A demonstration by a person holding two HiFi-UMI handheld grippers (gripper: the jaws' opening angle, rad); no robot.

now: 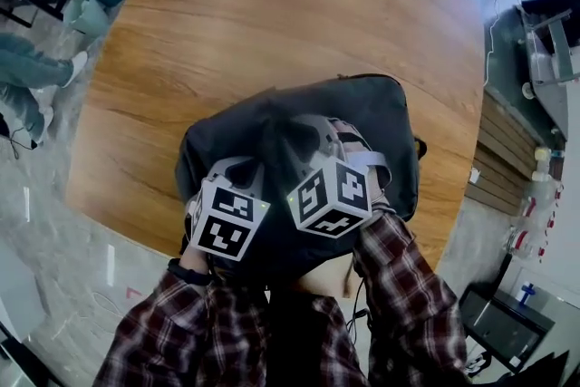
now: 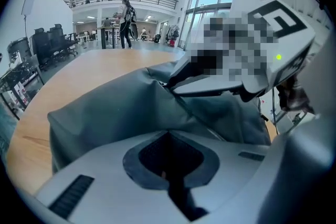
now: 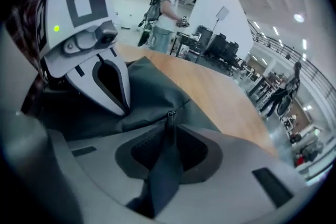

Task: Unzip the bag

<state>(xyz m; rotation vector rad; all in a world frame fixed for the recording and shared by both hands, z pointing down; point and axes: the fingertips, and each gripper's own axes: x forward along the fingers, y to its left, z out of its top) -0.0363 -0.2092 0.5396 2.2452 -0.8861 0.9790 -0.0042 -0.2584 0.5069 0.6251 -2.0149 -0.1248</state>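
A dark grey bag lies on the near part of a round wooden table. Both grippers sit close together on its near side. My right gripper is shut on a dark strap-like zipper pull that runs up to the small metal slider. My left gripper is shut just left of it, and its jaws seem to pinch the bag's fabric. In the head view the marker cubes hide most of the left gripper and the right gripper.
The table's near edge curves just below the bag. The bare wood beyond the bag stretches far back. A teal bin and someone's legs are on the floor at the left. A person stands past the table, with office chairs behind.
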